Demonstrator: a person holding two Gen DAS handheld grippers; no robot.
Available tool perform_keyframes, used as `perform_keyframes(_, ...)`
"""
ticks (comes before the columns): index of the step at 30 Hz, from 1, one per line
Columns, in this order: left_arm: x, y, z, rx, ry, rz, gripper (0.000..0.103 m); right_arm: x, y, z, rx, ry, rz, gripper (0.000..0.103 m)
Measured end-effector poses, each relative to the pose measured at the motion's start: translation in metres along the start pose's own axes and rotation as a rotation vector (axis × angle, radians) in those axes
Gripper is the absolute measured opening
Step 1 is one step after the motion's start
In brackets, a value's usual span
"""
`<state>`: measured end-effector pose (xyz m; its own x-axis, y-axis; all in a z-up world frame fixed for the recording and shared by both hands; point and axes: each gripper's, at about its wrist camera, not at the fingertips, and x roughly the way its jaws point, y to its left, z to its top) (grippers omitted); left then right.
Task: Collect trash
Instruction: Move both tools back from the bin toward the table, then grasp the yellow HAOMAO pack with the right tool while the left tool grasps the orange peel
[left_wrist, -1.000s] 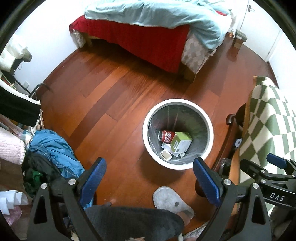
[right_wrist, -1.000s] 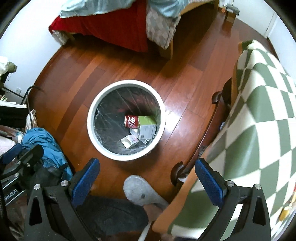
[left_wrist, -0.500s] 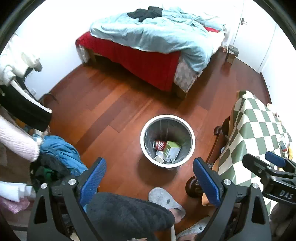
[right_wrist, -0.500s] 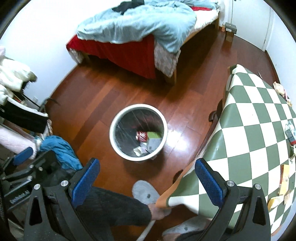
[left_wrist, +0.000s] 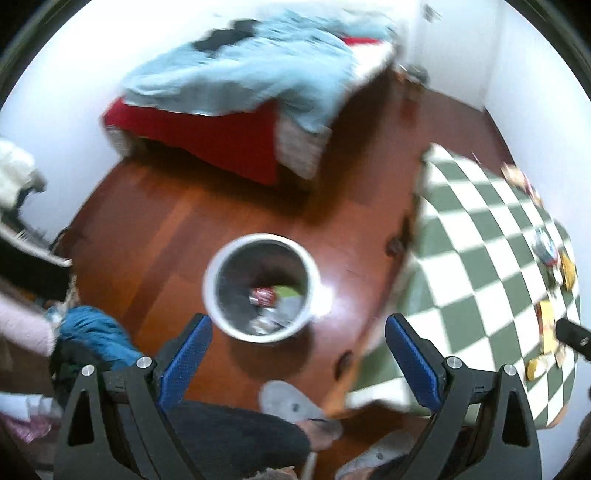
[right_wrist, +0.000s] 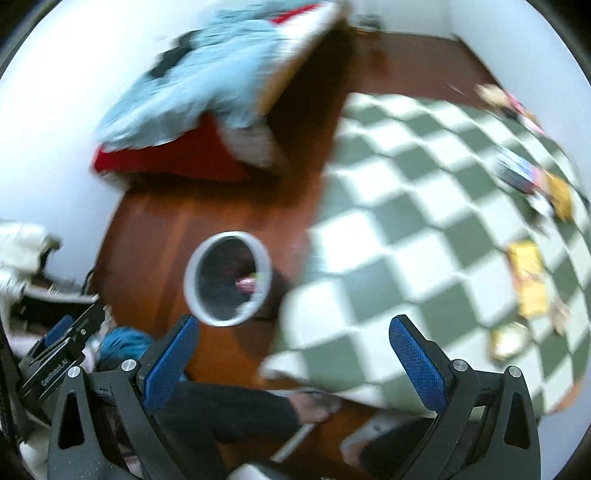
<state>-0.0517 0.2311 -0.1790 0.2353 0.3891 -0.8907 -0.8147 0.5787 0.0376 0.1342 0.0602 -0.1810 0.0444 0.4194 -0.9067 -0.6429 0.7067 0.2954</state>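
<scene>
Both views are blurred by motion. A round white-rimmed trash bin (left_wrist: 218, 266) (right_wrist: 192, 277) stands on the wood floor; a red can (left_wrist: 261, 295) and a green carton (left_wrist: 286, 291) lie inside it. My left gripper (left_wrist: 297, 360) is open and empty, high above the bin's near side. My right gripper (right_wrist: 293, 356) is open and empty too, over the edge of the checkered table (right_wrist: 424, 229) (left_wrist: 480, 258). Scraps of trash lie on the table at the right: a yellow wrapper (right_wrist: 526, 280) (left_wrist: 546, 325), a dark packet (right_wrist: 517, 173) and other small pieces.
A bed (left_wrist: 251, 92) (right_wrist: 207, 92) with a light blue cover and red sheet fills the far side. A pile of clothes (left_wrist: 96, 336) lies at the left. A person's dark-trousered leg and grey slipper (left_wrist: 291, 406) are below the grippers.
Both grippers have risen and swung right, away from the bin. The bin looks smaller, and the checkered table with its scraps has come into view.
</scene>
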Motion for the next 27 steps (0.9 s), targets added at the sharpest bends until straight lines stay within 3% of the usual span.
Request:
perform_keyframes(3,0.028,-0.059,0.003,0.068,0.047,-0.039,0.096,-0.002,-0.078,0.007,0.070,0.004,-0.109,0.103)
perform_keyframes(7,0.066,-0.139,0.000,0.149,0.131,-0.095,0.096,0.020,-0.170,0.024,0.112,0.075,-0.248,0.103)
perform_keyframes(12,0.099,-0.204,-0.003,0.250,0.206,-0.106,0.096,0.062,-0.239,0.038,0.136,0.169,-0.297,0.100)
perform_keyframes(18,0.121,-0.236,-0.010,0.320,0.253,-0.089,0.096,0.093,-0.254,0.051,0.124,0.202,-0.254,0.092)
perform_keyframes(23,0.126,-0.235,-0.013,0.329,0.265,-0.074,0.096,0.103,-0.240,0.047,0.025,0.206,-0.336,0.060)
perform_keyframes(27,0.115,-0.234,-0.014,0.339,0.244,-0.085,0.096,0.080,-0.243,0.049,0.072,0.134,-0.298,0.059)
